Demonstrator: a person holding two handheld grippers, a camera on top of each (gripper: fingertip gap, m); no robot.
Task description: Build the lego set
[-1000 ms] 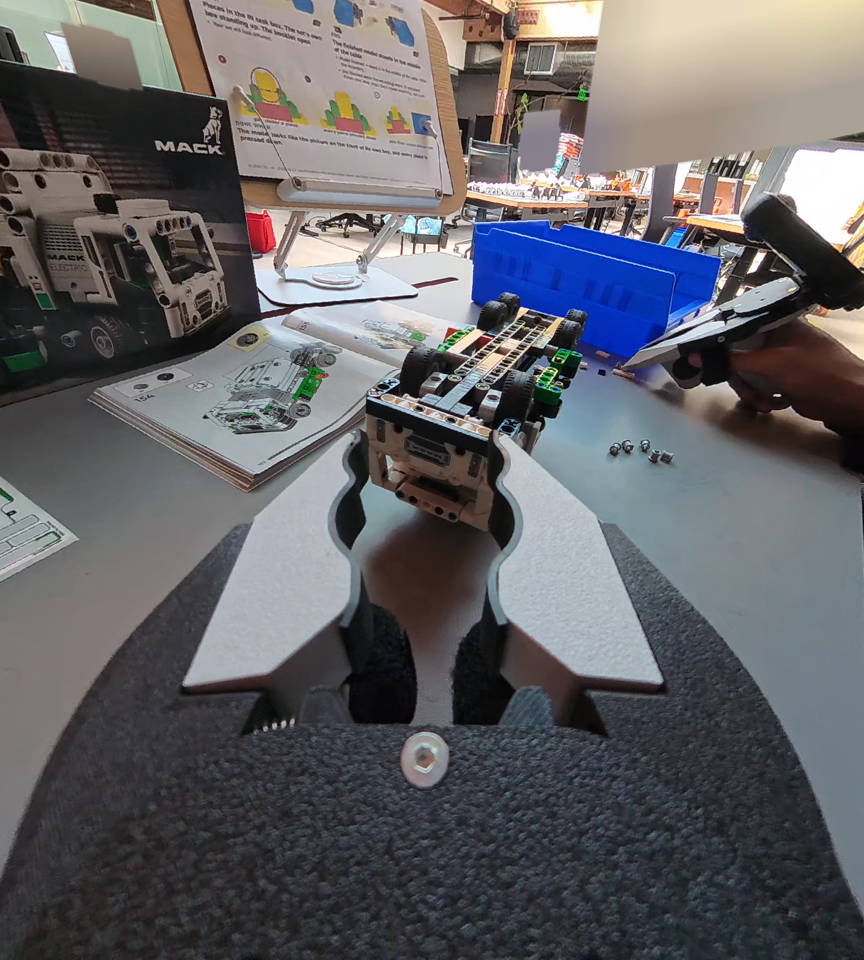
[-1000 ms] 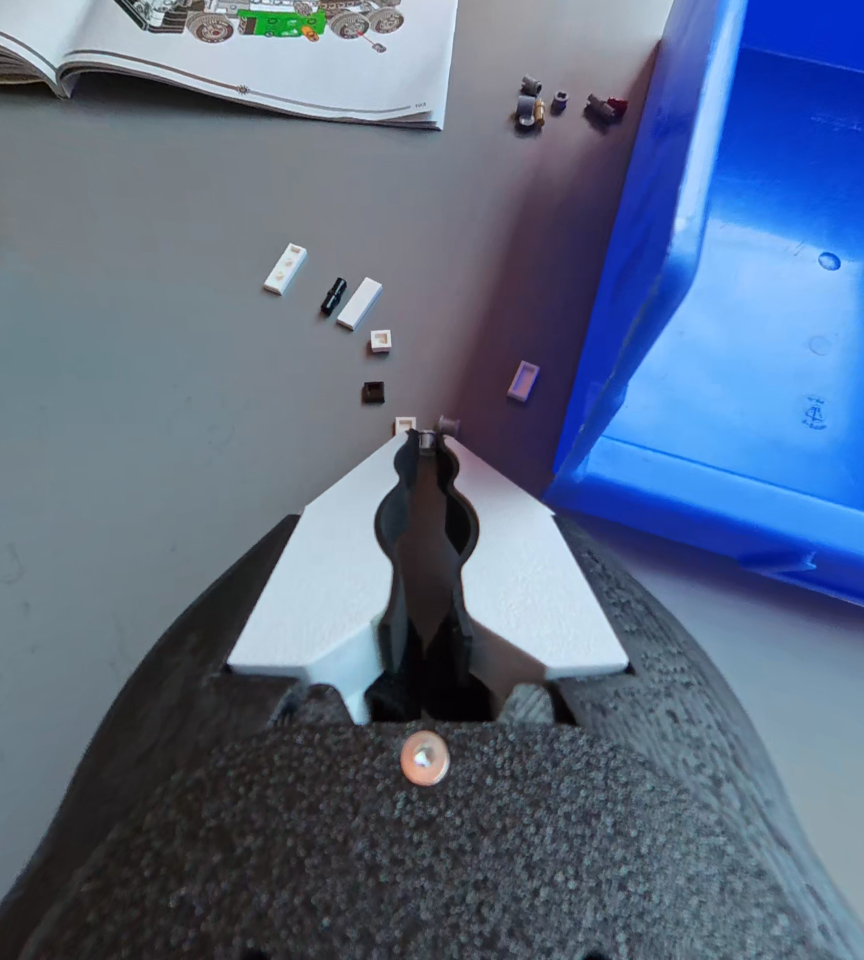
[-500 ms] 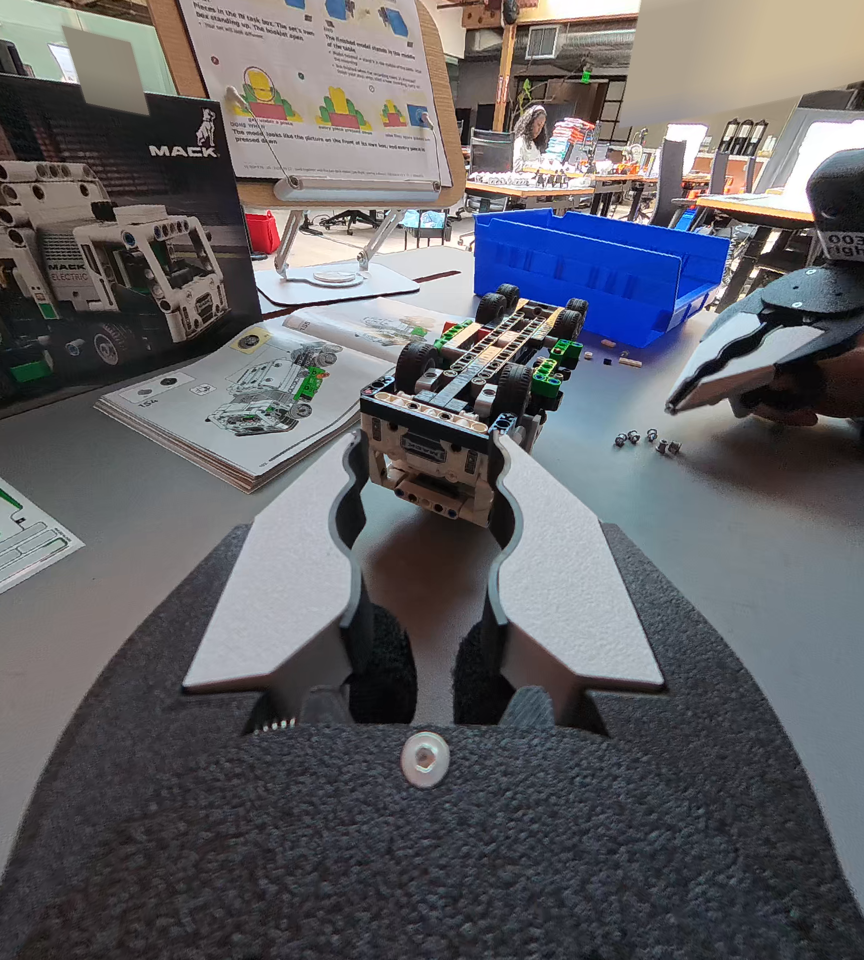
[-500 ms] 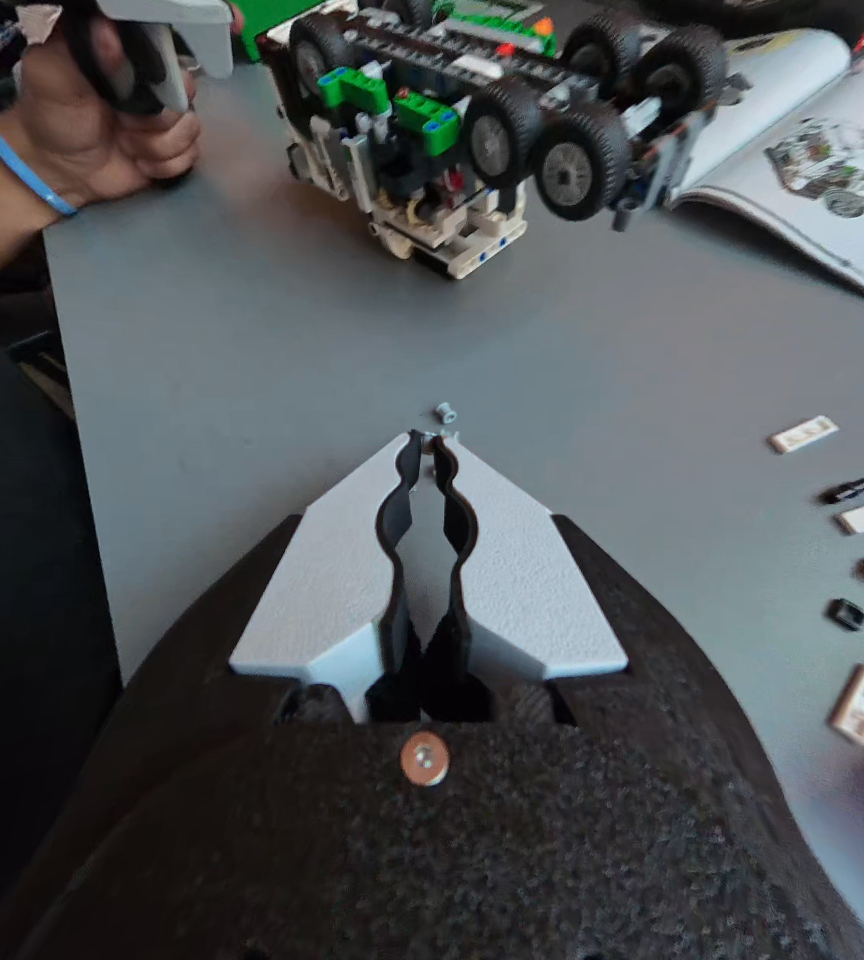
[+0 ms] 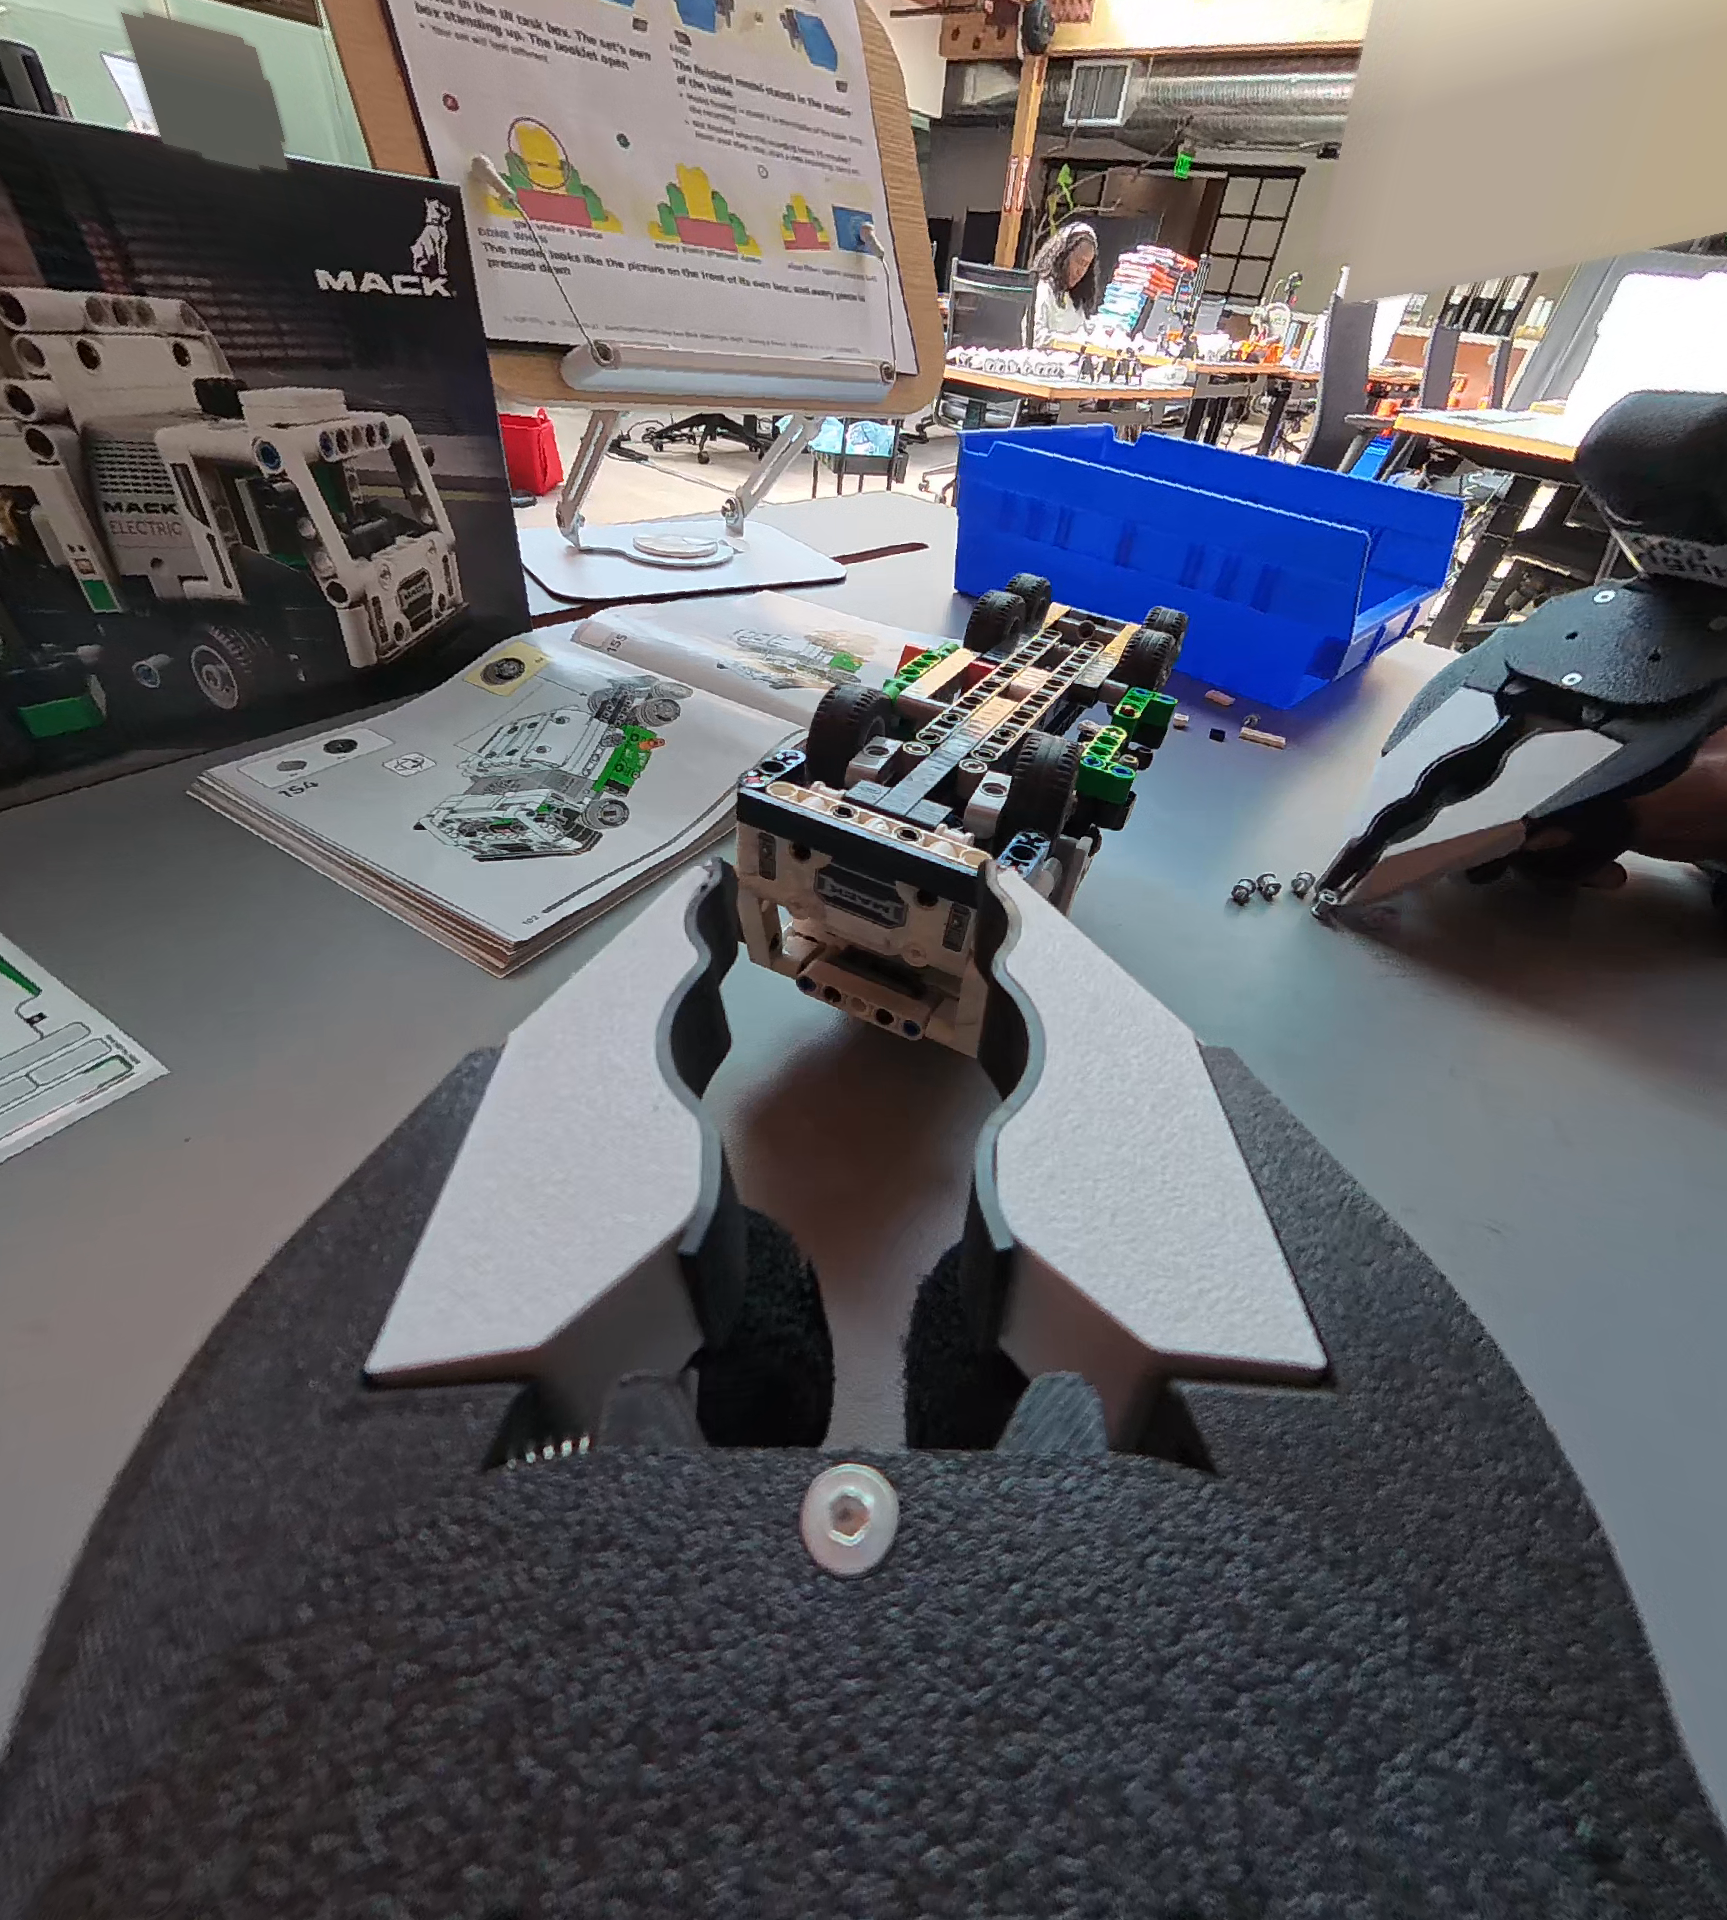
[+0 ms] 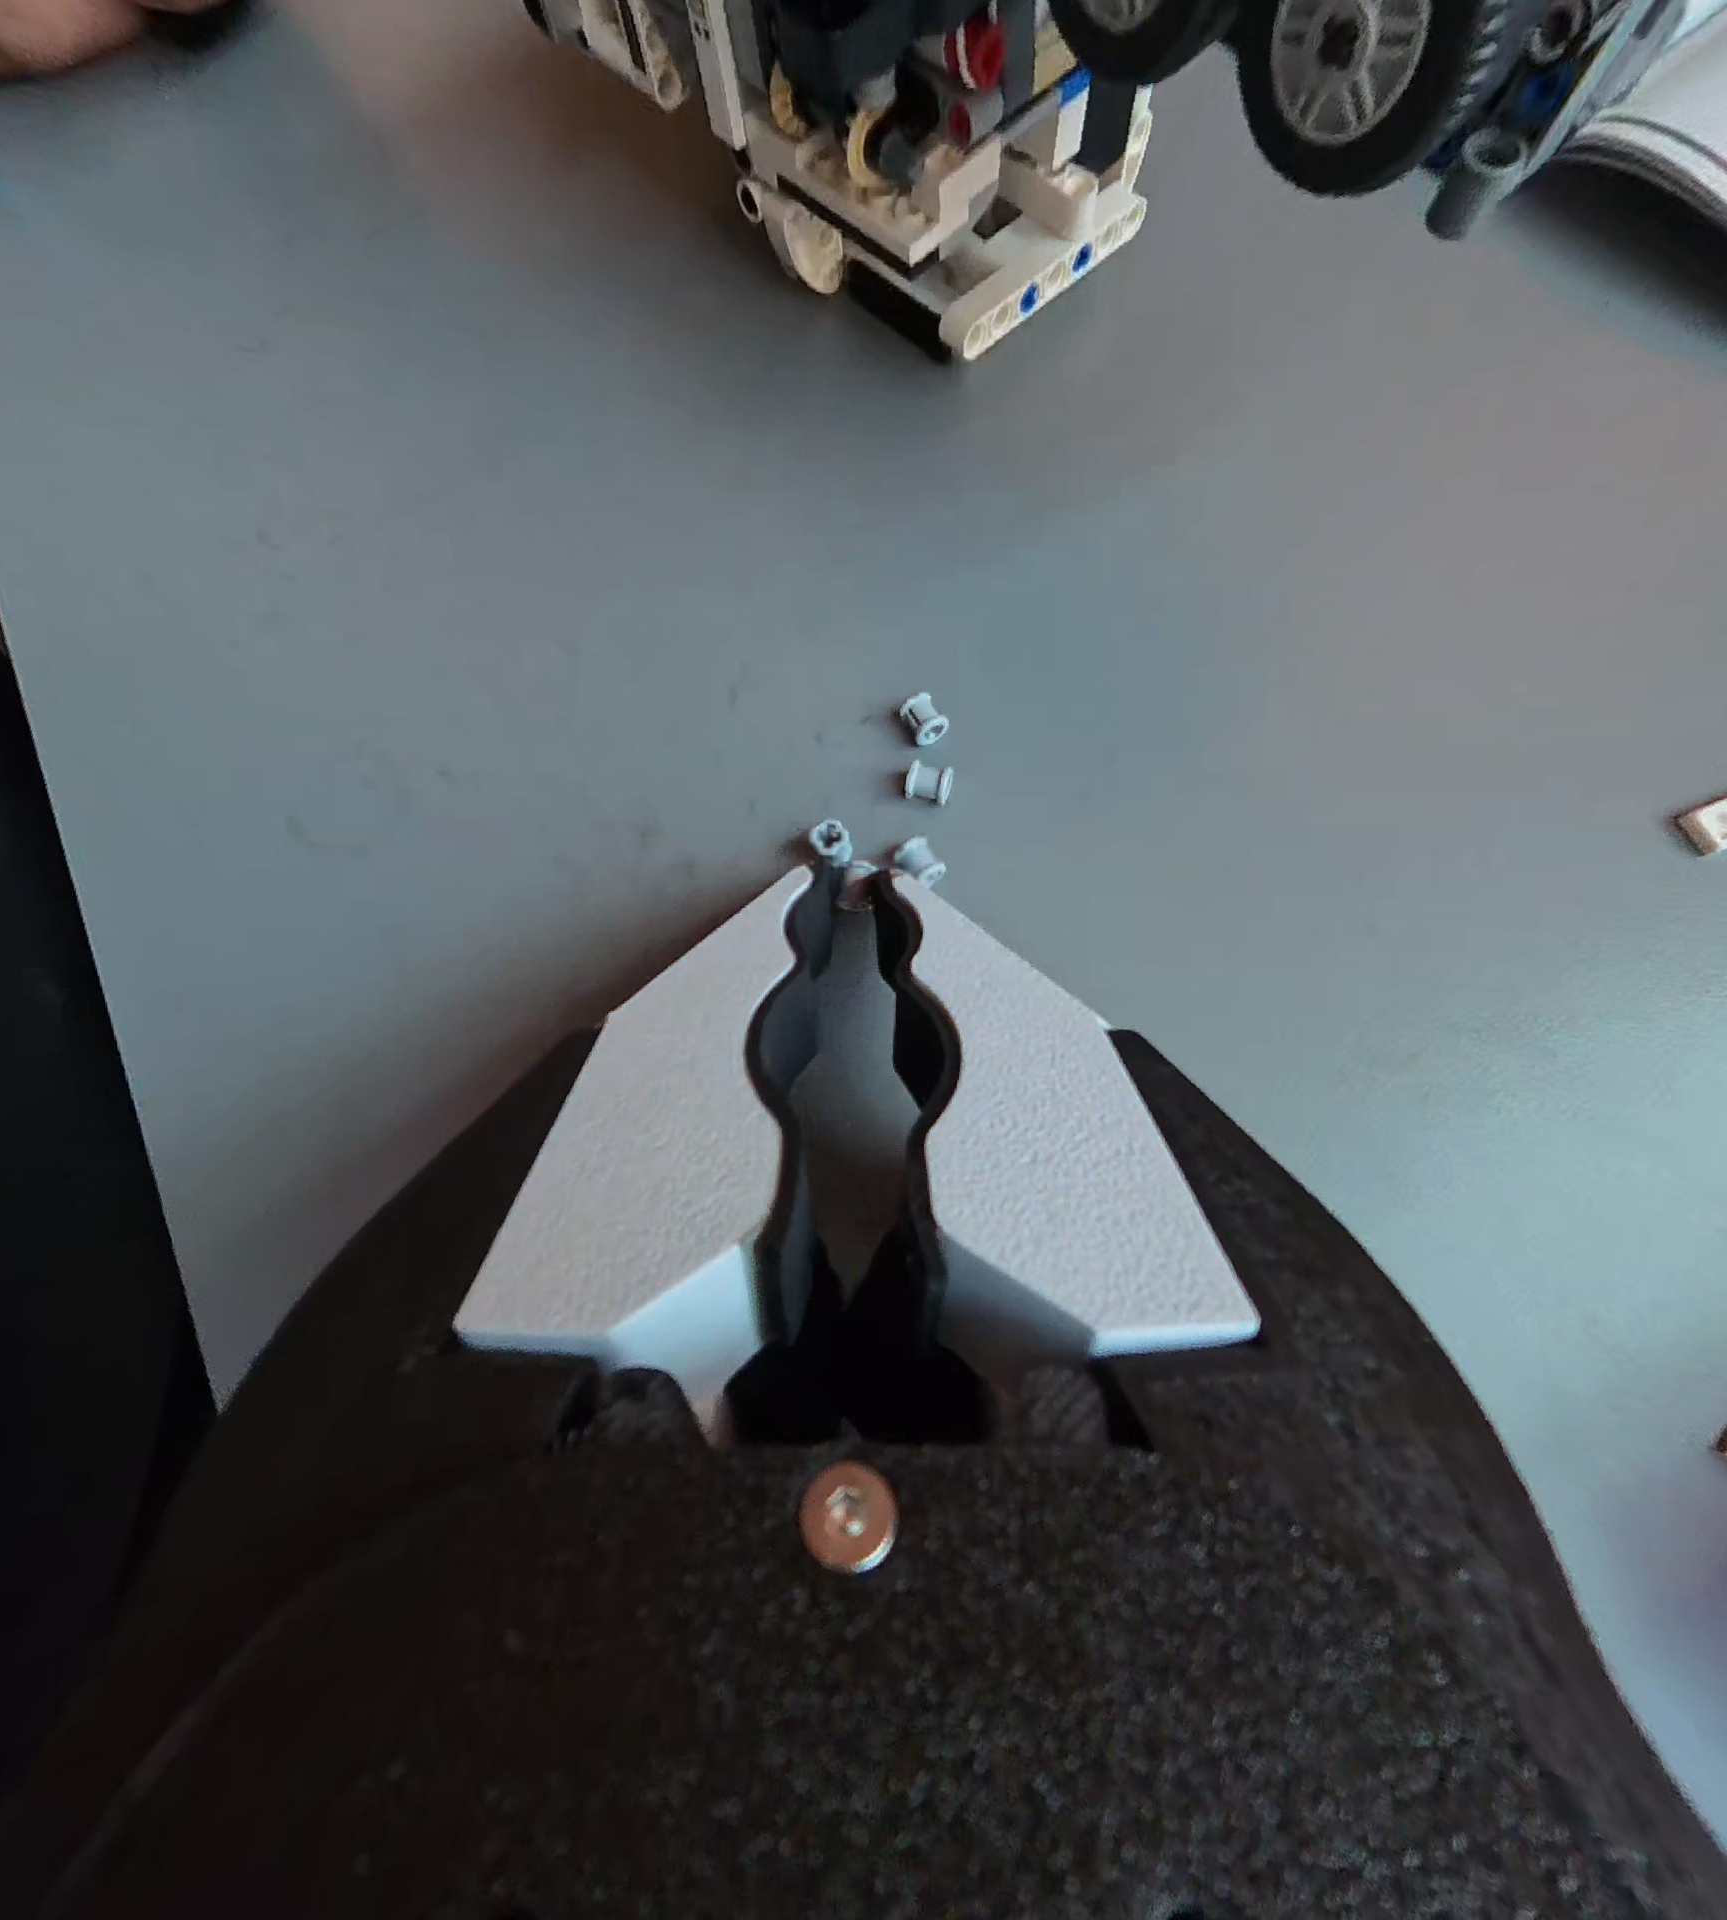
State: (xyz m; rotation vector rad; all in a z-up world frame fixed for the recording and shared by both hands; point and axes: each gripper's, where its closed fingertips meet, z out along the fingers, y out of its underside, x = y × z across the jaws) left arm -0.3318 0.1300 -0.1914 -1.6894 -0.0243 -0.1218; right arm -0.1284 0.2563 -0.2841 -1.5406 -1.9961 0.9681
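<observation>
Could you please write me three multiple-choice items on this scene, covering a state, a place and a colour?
1. How does the truck chassis lie?
A. wheels up
B. wheels down
C. on its side

2. Where are the right gripper tips?
A. on a chassis wheel
B. at the small grey bushes on the table
C. past the table's edge

3. What colour is the storage bin?
A. red
B. green
C. blue

Answers:
1 A, its tyres face upward.
2 B, the bushes lie right at the tips.
3 C, its walls are plain blue.
</observation>
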